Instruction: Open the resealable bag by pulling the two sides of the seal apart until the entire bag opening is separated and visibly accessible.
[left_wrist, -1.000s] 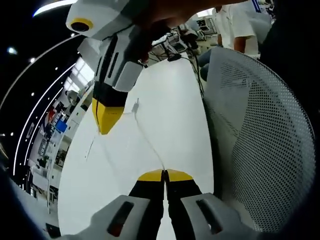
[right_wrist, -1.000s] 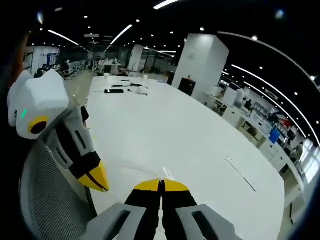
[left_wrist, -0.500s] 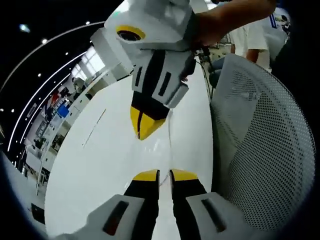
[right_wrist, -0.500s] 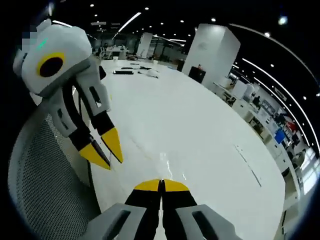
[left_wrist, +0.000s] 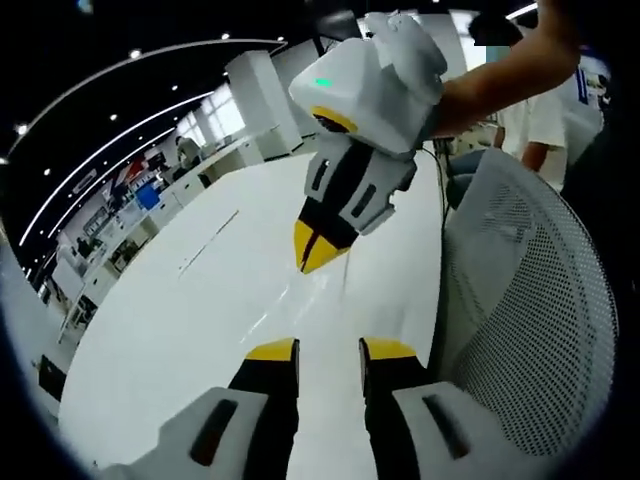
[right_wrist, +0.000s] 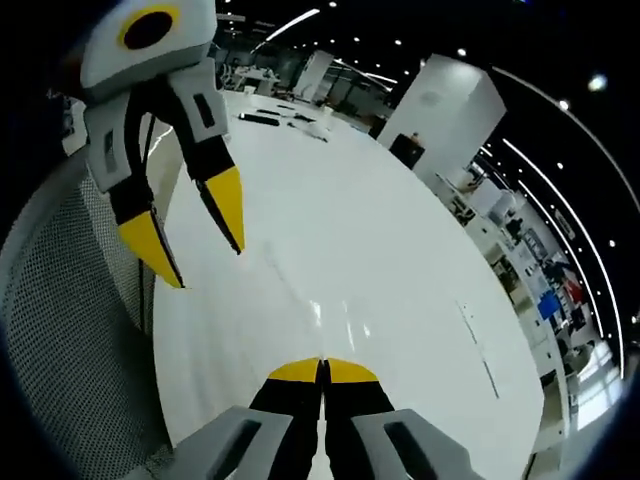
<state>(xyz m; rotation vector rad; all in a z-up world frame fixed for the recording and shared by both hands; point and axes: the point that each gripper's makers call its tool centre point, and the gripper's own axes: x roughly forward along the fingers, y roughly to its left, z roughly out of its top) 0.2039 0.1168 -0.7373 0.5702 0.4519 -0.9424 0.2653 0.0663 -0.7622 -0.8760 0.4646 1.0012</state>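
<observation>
Resealable bag (right_wrist: 335, 318) is clear plastic and very hard to make out. It reads as faint glossy streaks on the white table (right_wrist: 400, 230), just ahead of the right gripper (right_wrist: 322, 366). In the left gripper view, a thin pale sheen (left_wrist: 338, 282) hangs just under the right gripper's tips, above the table. Its edges and its seal cannot be told.

In its own view, the right gripper's two yellow-tipped jaws are pressed together with no gap. In the left gripper view, the right gripper (left_wrist: 320, 252) comes down from the top, tips likewise together and pointing at the table. Whether a film of plastic is pinched between them cannot be told. A person's hand (left_wrist: 470, 85) grips its white body.

In its own view, the left gripper (left_wrist: 328, 350) has its jaws parted with bare table visible between them, and it holds nothing. In the right gripper view, the left gripper (right_wrist: 195, 235) hangs at the upper left with its two yellow tips spread apart above the table edge.

A white mesh chair back (left_wrist: 530, 330) stands beside the table. A few dark flat items (right_wrist: 260, 118) lie at the table's far end.
</observation>
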